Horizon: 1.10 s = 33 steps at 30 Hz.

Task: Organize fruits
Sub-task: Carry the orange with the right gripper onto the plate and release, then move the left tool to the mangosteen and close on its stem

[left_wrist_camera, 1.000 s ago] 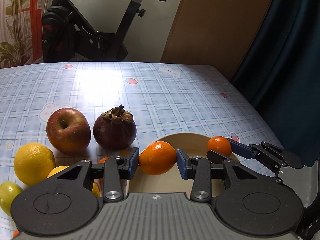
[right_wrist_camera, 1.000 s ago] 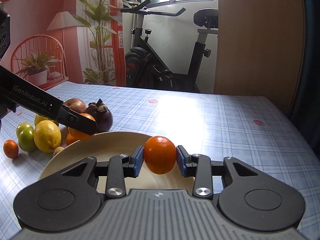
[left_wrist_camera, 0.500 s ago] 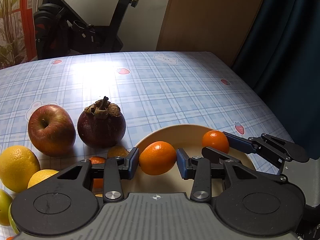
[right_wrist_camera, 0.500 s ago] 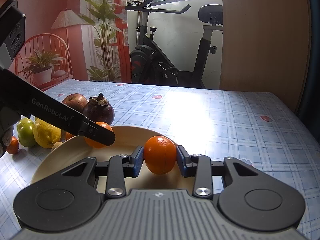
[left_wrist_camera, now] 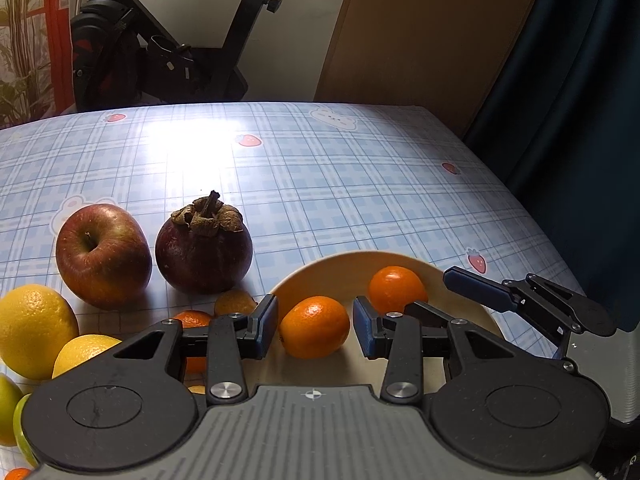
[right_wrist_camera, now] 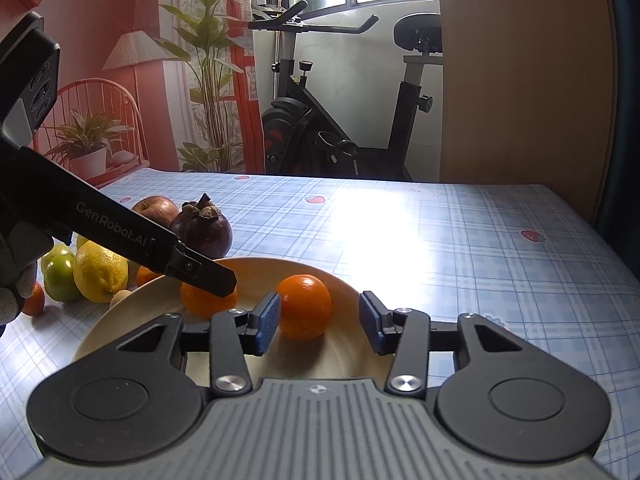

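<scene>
- Your left gripper [left_wrist_camera: 315, 326] sits low in the centre of the left wrist view with a mandarin [left_wrist_camera: 314, 327] between its blue pads; a thin gap shows on both sides of the fruit, so you cannot tell whether the pads press it or only flank it.
- That mandarin rests on the near part of the cream plate [left_wrist_camera: 340, 276], which fills the lower centre-right of that view.
- Your right gripper [right_wrist_camera: 319, 324] has just been spreading its jaws; the orange [right_wrist_camera: 304, 306] lies between them on the plate, beside the left pad and clearly apart from the right pad.
- In the left wrist view the same orange shows just right of centre, behind the mandarin.
- On the checked tablecloth [left_wrist_camera: 320, 184] to the left of the plate stand a mangosteen [left_wrist_camera: 204, 252] and a red apple [left_wrist_camera: 103, 255], near each other.
- Lower left of that view holds two lemons [left_wrist_camera: 34, 330], with green fruit [left_wrist_camera: 8, 408] at the very edge.
- An exercise bike [right_wrist_camera: 340, 120] stands behind the table in the upper centre of the right wrist view.
</scene>
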{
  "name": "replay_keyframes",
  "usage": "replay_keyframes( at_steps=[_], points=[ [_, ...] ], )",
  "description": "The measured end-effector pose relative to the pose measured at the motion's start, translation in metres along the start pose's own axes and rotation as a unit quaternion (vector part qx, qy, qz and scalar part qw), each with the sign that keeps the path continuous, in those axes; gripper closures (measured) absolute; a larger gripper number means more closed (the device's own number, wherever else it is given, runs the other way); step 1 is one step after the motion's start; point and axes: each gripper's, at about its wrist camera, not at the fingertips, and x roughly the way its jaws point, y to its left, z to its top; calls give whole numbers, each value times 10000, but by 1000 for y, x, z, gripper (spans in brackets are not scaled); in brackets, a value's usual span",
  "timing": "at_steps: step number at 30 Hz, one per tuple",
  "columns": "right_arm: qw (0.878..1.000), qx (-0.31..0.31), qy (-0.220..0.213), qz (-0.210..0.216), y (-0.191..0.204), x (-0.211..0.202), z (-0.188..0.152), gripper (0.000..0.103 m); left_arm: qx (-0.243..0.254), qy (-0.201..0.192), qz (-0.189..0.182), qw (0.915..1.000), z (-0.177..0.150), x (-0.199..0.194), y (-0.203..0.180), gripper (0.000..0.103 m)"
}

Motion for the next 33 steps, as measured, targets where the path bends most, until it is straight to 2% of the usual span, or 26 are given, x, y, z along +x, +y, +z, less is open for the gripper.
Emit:
replay_keyframes(
  at_steps=[6,13,18,22,27,33],
  points=[
    [9997,164,-169,22,-4,-6,-2,55,-104,-261,38,9996,6,-24,11,60],
    [9995,270,-122,-62,-5,-7,1,55,-335,-552,324,9974,16,-52,39,60],
    [9986,450,11,-289,-3,-12,10,55,-496,-715,654,9941,26,-71,64,60],
    [9972,683,-41,-287,0,-18,29,55,-688,-797,1021,9892,36,-81,84,60],
    [9964,828,107,-150,11,-5,48,55,-593,-694,1507,9844,53,-88,96,60],
    [9943,936,504,103,28,28,60,54,-468,-472,1384,9881,66,-82,99,59]
  ],
)
